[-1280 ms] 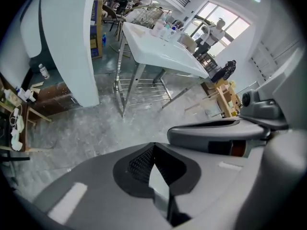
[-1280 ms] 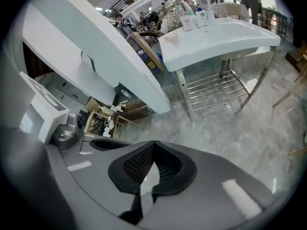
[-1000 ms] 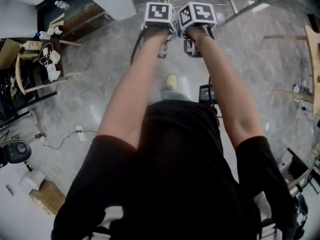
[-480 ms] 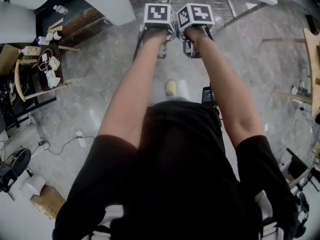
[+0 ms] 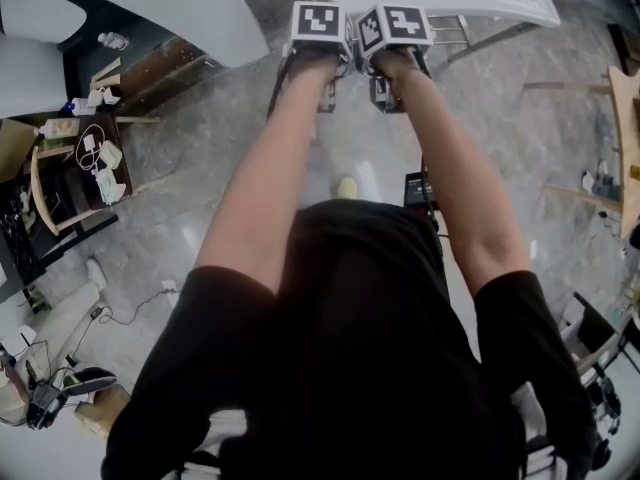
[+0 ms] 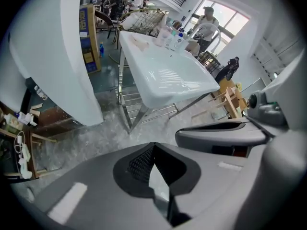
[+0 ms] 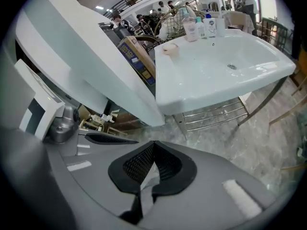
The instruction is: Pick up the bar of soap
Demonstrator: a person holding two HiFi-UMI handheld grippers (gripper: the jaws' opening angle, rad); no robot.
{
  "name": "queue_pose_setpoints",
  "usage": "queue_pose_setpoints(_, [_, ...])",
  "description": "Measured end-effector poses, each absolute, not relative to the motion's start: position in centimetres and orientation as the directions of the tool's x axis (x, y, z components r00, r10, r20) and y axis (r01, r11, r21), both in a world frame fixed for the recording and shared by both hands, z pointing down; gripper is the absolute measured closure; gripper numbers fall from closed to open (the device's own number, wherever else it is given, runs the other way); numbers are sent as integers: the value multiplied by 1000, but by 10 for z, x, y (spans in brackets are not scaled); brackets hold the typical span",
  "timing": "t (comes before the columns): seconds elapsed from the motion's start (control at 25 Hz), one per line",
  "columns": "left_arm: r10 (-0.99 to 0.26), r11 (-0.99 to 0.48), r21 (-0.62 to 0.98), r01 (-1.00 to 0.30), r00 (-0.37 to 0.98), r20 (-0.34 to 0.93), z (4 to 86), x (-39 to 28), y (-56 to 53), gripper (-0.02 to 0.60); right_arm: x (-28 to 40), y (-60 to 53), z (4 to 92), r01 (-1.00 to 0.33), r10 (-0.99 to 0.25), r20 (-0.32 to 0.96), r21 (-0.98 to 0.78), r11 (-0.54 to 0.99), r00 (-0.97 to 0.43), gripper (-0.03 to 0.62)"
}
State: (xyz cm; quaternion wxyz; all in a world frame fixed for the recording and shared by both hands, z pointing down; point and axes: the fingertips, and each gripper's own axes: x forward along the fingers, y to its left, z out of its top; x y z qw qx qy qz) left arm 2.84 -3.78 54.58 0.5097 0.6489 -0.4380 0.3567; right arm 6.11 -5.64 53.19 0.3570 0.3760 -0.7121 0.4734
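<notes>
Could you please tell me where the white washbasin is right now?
In the right gripper view, the washbasin stands ahead, upper right, on a metal rack, with bottles along its far edge.

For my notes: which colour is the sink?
The sink is white, best in right gripper view.

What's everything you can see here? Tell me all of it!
sink: one, white, ahead on a metal stand
bottles: a few, white or pinkish, at the sink's back edge
small pinkish thing: one, on the sink's left rim, too small to name
rack: one, silver, under the sink
box: one, brown, left of the sink
floor: one, grey marble, all around
arms: two, bare, stretched forward
left tongs: one, grey, shut, empty
right tongs: one, grey, shut, empty
</notes>
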Motion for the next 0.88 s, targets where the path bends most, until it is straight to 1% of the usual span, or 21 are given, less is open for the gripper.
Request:
queue_pose_setpoints(0.52, [-192,-132,361,-923,381,905,539,18,-127,583,56,-144,528,-896,-212,882,-368,249,-422,580])
queue_pose_setpoints(0.88, [-159,-155,394,-906,417,895,544,14,-175,583,51,-193,532,-909,-212,893,-349,230,-396,580])
